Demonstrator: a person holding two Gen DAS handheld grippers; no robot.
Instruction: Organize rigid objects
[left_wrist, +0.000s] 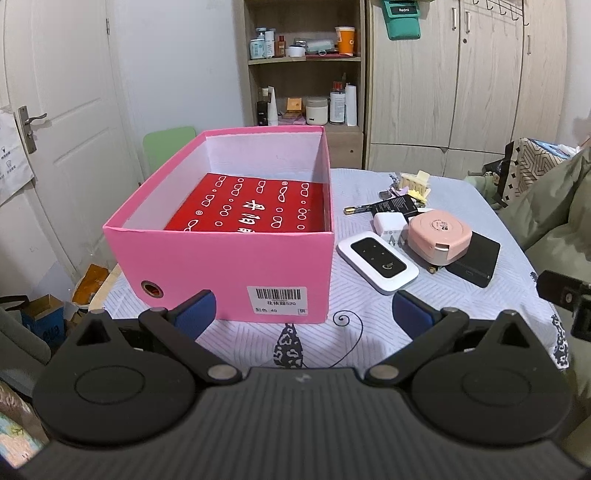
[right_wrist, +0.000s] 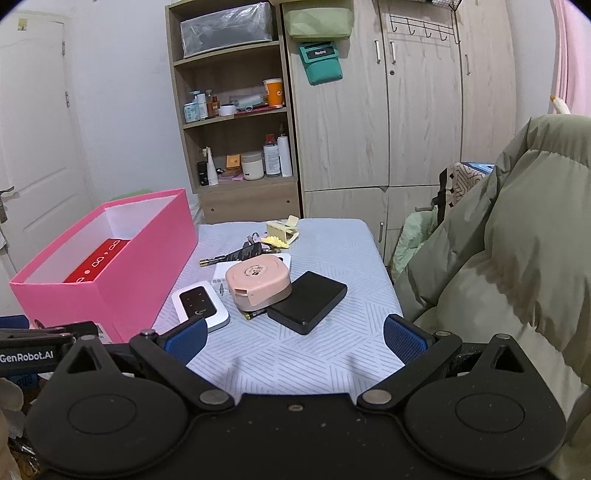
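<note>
A pink cardboard box (left_wrist: 236, 266) (right_wrist: 147, 266) stands open on the table with a red patterned box (left_wrist: 251, 205) (right_wrist: 98, 260) inside. To its right lies a pile: a white pocket router (left_wrist: 376, 262) (right_wrist: 201, 301), a white charger (left_wrist: 389, 223), a round pink case (left_wrist: 439, 234) (right_wrist: 256, 282), a black flat box (left_wrist: 474, 258) (right_wrist: 308, 301), a battery (left_wrist: 356, 209) and a yellow hair clip (left_wrist: 415, 184) (right_wrist: 282, 230). My left gripper (left_wrist: 303, 314) is open in front of the pink box. My right gripper (right_wrist: 293, 338) is open short of the pile.
The table (right_wrist: 314, 354) wears a pale patterned cloth. A green padded jacket (right_wrist: 517, 240) crowds its right side. A wooden shelf unit (right_wrist: 236, 110) and wardrobe (right_wrist: 406, 110) stand behind. A door (left_wrist: 55, 129) is at the left, with clutter on the floor (left_wrist: 48, 314).
</note>
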